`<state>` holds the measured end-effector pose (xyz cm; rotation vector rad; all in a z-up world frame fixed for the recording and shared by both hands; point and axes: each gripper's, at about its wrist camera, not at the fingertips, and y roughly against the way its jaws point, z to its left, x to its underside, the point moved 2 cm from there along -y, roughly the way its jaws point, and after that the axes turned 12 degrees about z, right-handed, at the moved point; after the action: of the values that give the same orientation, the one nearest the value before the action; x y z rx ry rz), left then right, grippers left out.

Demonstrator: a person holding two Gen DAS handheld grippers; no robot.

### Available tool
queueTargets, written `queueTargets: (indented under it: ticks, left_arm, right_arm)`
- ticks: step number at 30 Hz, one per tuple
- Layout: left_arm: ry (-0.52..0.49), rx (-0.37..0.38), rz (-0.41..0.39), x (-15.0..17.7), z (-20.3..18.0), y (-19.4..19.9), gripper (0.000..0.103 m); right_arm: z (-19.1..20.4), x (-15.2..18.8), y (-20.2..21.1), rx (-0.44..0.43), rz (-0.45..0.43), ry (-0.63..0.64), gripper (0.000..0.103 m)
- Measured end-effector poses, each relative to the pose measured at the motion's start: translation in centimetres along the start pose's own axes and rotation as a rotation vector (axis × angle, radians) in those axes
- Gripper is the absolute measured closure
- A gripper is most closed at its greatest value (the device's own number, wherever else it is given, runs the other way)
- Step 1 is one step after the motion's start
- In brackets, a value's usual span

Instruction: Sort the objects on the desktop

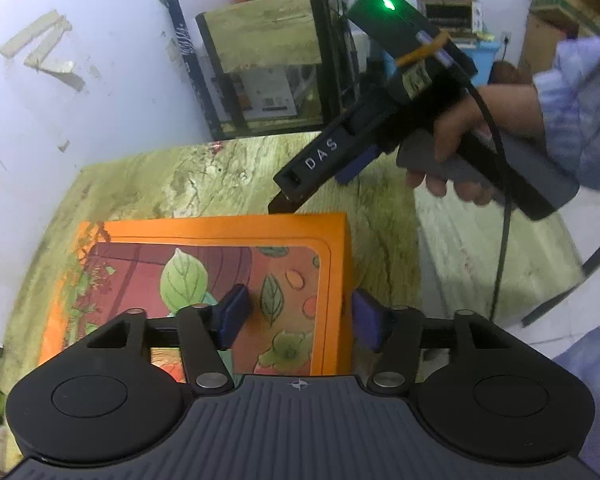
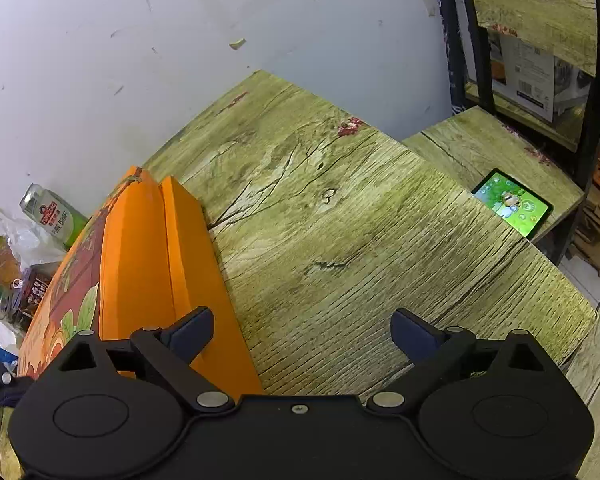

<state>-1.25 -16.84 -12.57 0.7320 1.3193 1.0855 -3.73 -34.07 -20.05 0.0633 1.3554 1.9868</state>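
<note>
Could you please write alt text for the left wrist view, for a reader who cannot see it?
The open left gripper straddles the right edge of an orange box lying flat on a wood-grain table. Beyond, a hand holds the right gripper near the box's far edge.

The left gripper (image 1: 296, 320) body hides the orange box's (image 1: 204, 232) near edge.

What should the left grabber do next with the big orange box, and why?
Probably ease the left gripper down and shut it on the right edge of the flat orange cardboard box with leaf pictures. Its blue fingers are open on either side of that edge, holding nothing. The right gripper is open too, over the green wood-grain table.
</note>
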Motion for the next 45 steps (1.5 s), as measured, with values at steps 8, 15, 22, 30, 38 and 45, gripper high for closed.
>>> queueTargets:
  ticks: [8, 15, 22, 30, 38, 45]
  left_arm:
    - [0.326, 0.15, 0.016, -1.7, 13.6, 2.9, 0.006]
    - [0.334, 0.28, 0.094, -3.0, 24.5, -4.6, 0.005]
    - [0.405, 0.505, 0.199, -3.4, 27.4, -9.9, 0.008]
    - [0.44, 0.559, 0.226, -3.4, 27.5, -10.7, 0.015]
    - [0.544, 0.506, 0.196, -3.8, 27.3, -9.7, 0.032]
    - [0.54, 0.529, 0.228, -5.3, 27.1, -9.7, 0.048]
  right_arm:
    - [-3.2, 0.6, 4.1, -0.009, -0.065, -0.243, 0.007]
    - [-2.9, 1.2, 6.4, -0.163, -0.059, -0.215, 0.001]
    - [-1.5, -2.0, 1.6, -0.274, -0.018, -0.172, 0.001]
    - [0.1, -3.6, -2.1, -0.382, 0.057, -0.133, 0.001]
    - [-0.4, -6.7, -4.7, -0.443, 0.041, -0.117, 0.0]
    - [0.1, -8.9, -5.2, -0.404, 0.096, 0.002, 0.0]
